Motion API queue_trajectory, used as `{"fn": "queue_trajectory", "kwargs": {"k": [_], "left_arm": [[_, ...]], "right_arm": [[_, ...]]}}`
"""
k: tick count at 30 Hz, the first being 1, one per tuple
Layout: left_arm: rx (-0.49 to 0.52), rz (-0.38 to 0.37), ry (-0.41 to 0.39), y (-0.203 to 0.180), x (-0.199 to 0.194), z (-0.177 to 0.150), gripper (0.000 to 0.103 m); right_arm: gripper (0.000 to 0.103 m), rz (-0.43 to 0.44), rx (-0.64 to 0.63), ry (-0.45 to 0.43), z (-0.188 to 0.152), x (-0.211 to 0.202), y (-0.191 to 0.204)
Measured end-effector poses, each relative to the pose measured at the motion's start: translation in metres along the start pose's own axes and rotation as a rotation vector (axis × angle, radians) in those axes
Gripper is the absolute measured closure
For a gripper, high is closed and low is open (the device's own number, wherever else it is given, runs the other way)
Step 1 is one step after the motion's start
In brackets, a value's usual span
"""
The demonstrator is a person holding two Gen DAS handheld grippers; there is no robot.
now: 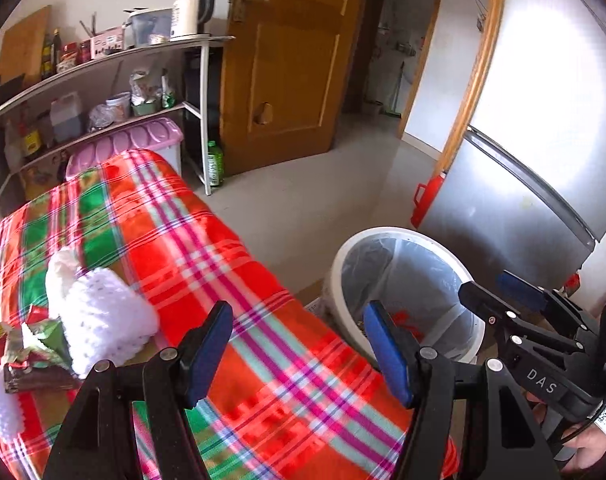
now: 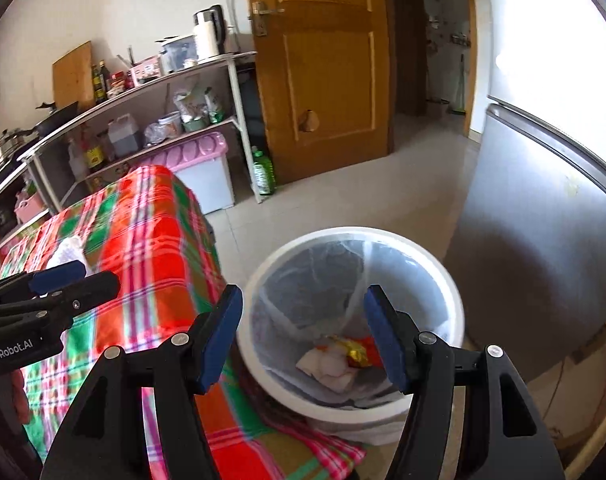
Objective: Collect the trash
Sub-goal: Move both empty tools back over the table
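The surface, draped in a red, green and pink plaid cloth, fills the left of both views, and the white bin with its thin clear liner stands on the floor just beside its near corner. Some trash already lies at the bottom of the bin: crumpled paper and a shiny gold and red wrapper.

The remaining trash sits on the cloth at the far left of the left wrist view. The white tissue, in bunched lumps, looks very light and soft; it would likely crush under any pinch, so a grip across the middle of the bulk seems safest. Its long axis runs roughly from upper left to lower right. Touching it below lie the crumpled wrappers, green, red and dark, probably light, crinkly and a little slippery; a raised fold is the best hold.

The left hand-held gripper has its jaws apart and empty over the cloth. The right hand-held gripper also stands apart and empty, above the bin.
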State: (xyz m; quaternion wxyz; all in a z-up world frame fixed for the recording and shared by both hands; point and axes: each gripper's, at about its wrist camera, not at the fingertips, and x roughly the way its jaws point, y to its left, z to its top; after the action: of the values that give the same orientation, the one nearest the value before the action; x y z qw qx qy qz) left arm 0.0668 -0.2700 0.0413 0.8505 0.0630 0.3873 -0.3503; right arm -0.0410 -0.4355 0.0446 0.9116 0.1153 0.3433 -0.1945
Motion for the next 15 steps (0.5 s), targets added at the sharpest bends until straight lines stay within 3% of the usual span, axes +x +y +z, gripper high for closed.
{"fn": "queue_trajectory", "kwargs": {"k": [15], "left_arm": [[-0.134, 0.154, -0.06, 0.094, -0.06, -0.029, 0.035]], "right_arm": [[0.039, 0.176, -0.118, -0.004, 0.002, 0.008, 0.092]]}}
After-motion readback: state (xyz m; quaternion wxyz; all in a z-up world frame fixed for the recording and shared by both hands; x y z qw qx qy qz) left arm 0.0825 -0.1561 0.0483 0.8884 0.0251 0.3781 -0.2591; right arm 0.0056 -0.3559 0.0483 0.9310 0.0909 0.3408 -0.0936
